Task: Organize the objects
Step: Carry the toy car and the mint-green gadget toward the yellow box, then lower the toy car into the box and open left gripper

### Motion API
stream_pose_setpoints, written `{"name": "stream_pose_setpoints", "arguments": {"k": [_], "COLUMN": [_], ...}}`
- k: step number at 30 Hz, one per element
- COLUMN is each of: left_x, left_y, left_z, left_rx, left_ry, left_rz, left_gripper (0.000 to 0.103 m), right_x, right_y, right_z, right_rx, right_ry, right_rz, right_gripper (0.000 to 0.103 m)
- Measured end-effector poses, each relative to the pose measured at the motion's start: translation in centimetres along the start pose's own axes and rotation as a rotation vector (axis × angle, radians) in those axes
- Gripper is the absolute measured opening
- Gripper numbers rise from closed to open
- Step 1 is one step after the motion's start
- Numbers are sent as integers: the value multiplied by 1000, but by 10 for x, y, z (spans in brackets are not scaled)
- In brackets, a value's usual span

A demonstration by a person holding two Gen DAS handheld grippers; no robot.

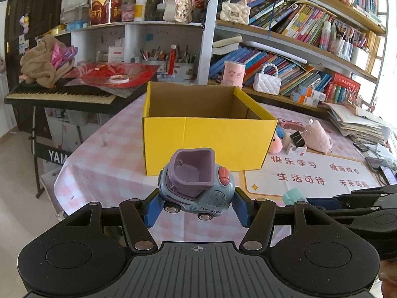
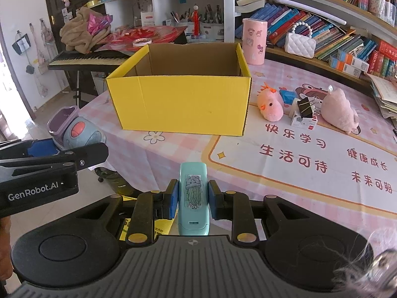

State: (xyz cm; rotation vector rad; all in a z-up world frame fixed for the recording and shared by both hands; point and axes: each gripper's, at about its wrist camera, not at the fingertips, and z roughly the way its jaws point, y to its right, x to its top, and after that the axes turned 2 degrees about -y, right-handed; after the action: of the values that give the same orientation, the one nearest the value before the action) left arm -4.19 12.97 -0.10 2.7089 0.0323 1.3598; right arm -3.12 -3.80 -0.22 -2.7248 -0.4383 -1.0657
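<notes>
My left gripper (image 1: 196, 204) is shut on a blue-grey toy truck (image 1: 198, 188) with a purple bucket, held above the near table edge in front of the open yellow cardboard box (image 1: 208, 136). In the right wrist view that truck (image 2: 74, 131) and the left gripper (image 2: 57, 154) show at the left. My right gripper (image 2: 193, 198) is shut on a mint-green stapler (image 2: 193, 196) with a jellyfish sticker, pointing toward the yellow box (image 2: 178, 104). The box interior that I can see holds nothing. The stapler's tip (image 1: 294, 196) peeks in at the left view's lower right.
Right of the box lie a pink chick plush (image 2: 270, 106), a blue piece (image 2: 287, 96), a black binder clip on a small carton (image 2: 305, 113) and a pink plush (image 2: 340, 109). A pink cup (image 2: 254, 41) stands behind the box. A keyboard (image 1: 59, 94) sits left; bookshelves (image 1: 297, 24) stand behind.
</notes>
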Motion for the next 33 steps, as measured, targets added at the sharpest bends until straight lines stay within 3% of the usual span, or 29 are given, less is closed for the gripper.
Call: {"name": "stream_pose_setpoints", "arguments": {"k": [14, 26, 33], "left_x": [30, 87, 113], "left_y": [-10, -9, -4], "left_z": [1, 33, 73], "left_rx": [-30, -3, 38], "left_ry": [63, 133, 113], "left_rz": [-2, -13, -19], "left_gripper": [59, 59, 59], "right_x": [27, 103, 149], "right_y": [1, 24, 40], "right_z": [2, 17, 54], "right_rx": [-18, 4, 35], "right_ry": [40, 153, 162], "right_rz": [25, 14, -1], "right_gripper": [23, 23, 23]}}
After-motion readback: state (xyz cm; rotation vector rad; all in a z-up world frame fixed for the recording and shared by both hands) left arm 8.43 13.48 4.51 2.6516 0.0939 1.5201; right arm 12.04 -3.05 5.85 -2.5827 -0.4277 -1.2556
